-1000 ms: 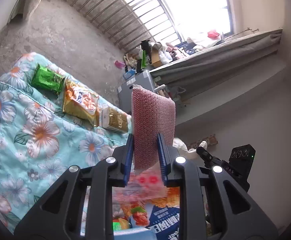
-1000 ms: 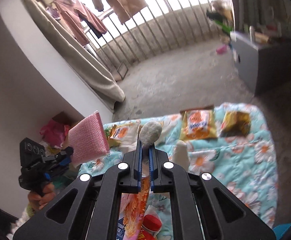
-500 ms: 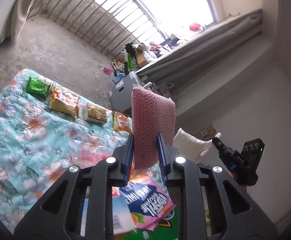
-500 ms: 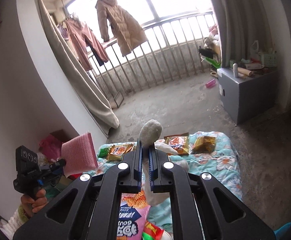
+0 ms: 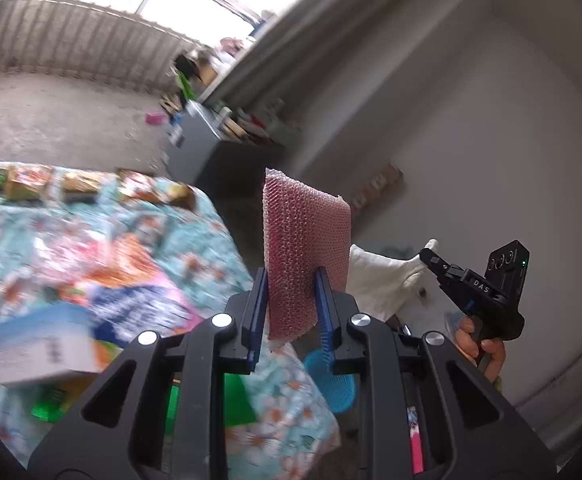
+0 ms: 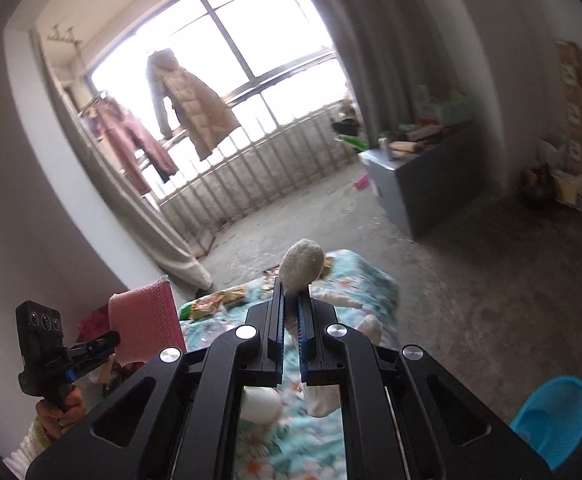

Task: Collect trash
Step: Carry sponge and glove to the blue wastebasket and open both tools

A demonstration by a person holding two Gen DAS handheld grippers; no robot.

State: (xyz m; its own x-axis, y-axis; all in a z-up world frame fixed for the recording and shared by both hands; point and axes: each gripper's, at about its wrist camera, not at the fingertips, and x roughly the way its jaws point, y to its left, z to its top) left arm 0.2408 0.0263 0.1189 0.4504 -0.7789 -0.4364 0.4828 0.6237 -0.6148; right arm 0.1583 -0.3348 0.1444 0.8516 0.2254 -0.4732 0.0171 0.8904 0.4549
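My left gripper (image 5: 291,276) is shut on a pink bubble-wrap sheet (image 5: 305,240) that stands upright between its blue pads; it also shows in the right wrist view (image 6: 145,322). My right gripper (image 6: 290,294) is shut on a white sock (image 6: 302,266), whose toe sticks up above the fingertips. The sock hangs from that gripper (image 5: 431,258) in the left wrist view as white cloth (image 5: 379,282). Both grippers are held above a floral cloth (image 5: 227,240) strewn with snack wrappers (image 5: 127,284). A blue basket (image 6: 551,420) stands on the floor to the right, also in the left wrist view (image 5: 337,384).
A row of snack packets (image 5: 79,184) lies along the far edge of the cloth. A grey cabinet (image 6: 423,184) with clutter on top stands by the wall. Coats (image 6: 189,102) hang at the balcony railing. Bare concrete floor (image 6: 471,280) lies right of the cloth.
Both grippers have lifted and swung right, still holding the pink sheet and the sock. The blue basket has come into both views. The cloth now sits lower and further left.
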